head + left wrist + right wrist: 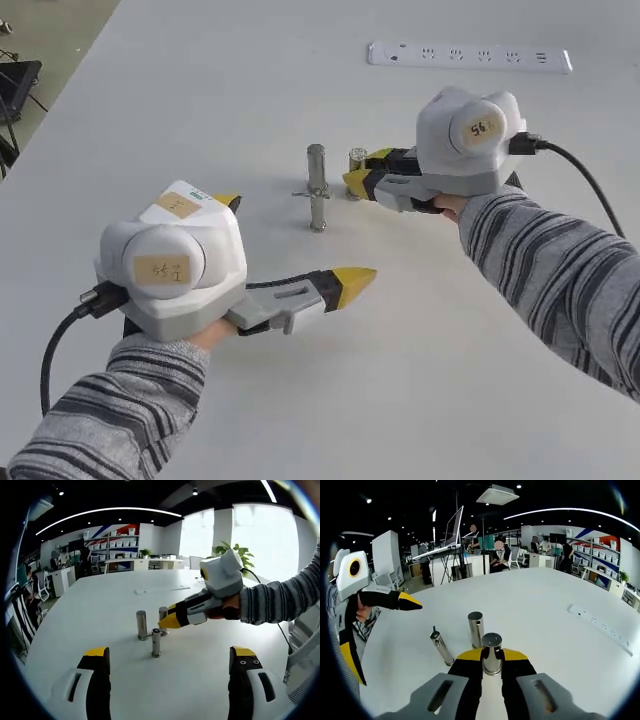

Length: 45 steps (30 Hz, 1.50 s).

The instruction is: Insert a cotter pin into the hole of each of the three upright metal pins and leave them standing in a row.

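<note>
Metal pins (475,627): three upright, close together on the white table (420,380)
Right gripper (356,172): clamped on one metal pin (492,652)
Left gripper (170,652): wide, empty, held apart
Progress: one cotter pin (303,193) seemingly fitted; two apparently left

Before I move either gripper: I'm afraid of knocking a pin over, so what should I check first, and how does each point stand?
1. Right gripper shut on the held pin: ok.
2. Held pin upright between the jaws: ok.
3. Left gripper open, nothing between its jaws: ok.
4. Far pin and near pin standing, clear of both grippers: ok.
5. Cotter pin through the near pin: ok. Through the far pin and the held pin: cannot tell.
6. Three pins in a row: not ok; they form a triangle.
</note>
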Each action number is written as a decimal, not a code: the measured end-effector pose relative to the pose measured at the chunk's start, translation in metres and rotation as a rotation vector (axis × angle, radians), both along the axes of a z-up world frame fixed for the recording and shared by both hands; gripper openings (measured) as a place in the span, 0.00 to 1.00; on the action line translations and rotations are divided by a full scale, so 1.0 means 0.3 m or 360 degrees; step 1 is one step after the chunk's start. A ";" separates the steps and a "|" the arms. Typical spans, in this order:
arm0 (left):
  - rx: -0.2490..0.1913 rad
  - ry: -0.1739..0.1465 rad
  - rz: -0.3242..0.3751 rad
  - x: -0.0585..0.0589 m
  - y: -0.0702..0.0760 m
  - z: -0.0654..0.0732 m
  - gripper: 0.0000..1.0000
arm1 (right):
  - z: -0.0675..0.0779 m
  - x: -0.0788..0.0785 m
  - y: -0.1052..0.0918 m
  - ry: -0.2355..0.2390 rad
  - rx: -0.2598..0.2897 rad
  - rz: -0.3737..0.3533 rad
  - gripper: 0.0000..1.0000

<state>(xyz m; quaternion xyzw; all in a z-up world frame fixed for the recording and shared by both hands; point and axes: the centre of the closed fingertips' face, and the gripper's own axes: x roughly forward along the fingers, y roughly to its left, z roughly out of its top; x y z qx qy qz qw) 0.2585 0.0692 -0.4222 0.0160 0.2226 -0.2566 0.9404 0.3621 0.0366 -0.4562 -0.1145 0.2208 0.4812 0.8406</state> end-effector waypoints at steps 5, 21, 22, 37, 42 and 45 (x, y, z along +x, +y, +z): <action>0.0007 0.0012 0.0002 -0.010 0.006 -0.004 0.99 | 0.018 -0.017 -0.023 -0.0018 -0.0007 -0.0012 0.08; -0.0015 0.0017 -0.0013 -0.048 -0.016 0.011 0.97 | 0.041 -0.126 -0.132 -0.0041 -0.0054 -0.0036 0.08; -0.0012 0.0016 -0.0012 -0.051 -0.016 0.013 0.97 | 0.041 -0.133 -0.138 -0.0041 -0.0056 -0.0037 0.08; -0.0014 0.0016 -0.0021 -0.083 -0.018 0.019 0.96 | 0.017 -0.263 -0.181 -0.0017 -0.0087 -0.0046 0.08; -0.0009 0.0019 -0.0029 -0.086 -0.022 0.018 0.96 | 0.013 -0.277 -0.185 -0.0008 -0.0083 -0.0050 0.08; -0.0010 0.0016 -0.0031 -0.087 -0.022 0.020 0.95 | 0.009 -0.284 -0.185 -0.0009 -0.0087 -0.0048 0.08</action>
